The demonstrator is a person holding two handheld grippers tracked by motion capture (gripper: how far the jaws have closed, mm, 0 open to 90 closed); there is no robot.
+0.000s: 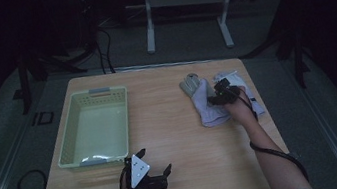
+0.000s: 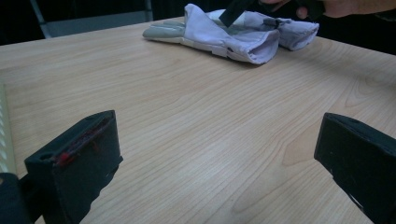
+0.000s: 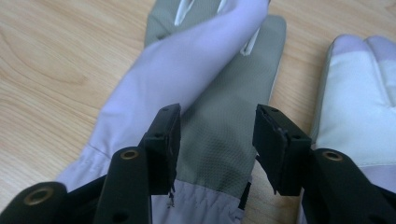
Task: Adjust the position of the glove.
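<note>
Two pale lilac-and-grey work gloves lie side by side at the table's far right. The left glove [image 1: 204, 103] [image 2: 219, 35] [image 3: 215, 121] has a lilac flap folded across its grey mesh part. The second glove [image 1: 245, 88] [image 3: 359, 107] lies just to its right. My right gripper [image 1: 218, 95] [image 3: 217, 140] points down over the left glove, jaws partly apart astride the grey fabric, pads not pressing on it. My left gripper [image 1: 155, 161] [image 2: 219, 158] rests near the table's front edge, jaws wide open over bare wood with nothing between them.
A pale green plastic basket [image 1: 67, 135] with nothing in it stands on the left half of the wooden table [image 1: 179, 143]. Bare wood lies between the basket and the gloves. Beyond the table's far edge stand a white frame [image 1: 149, 31] and cables on the dark floor.
</note>
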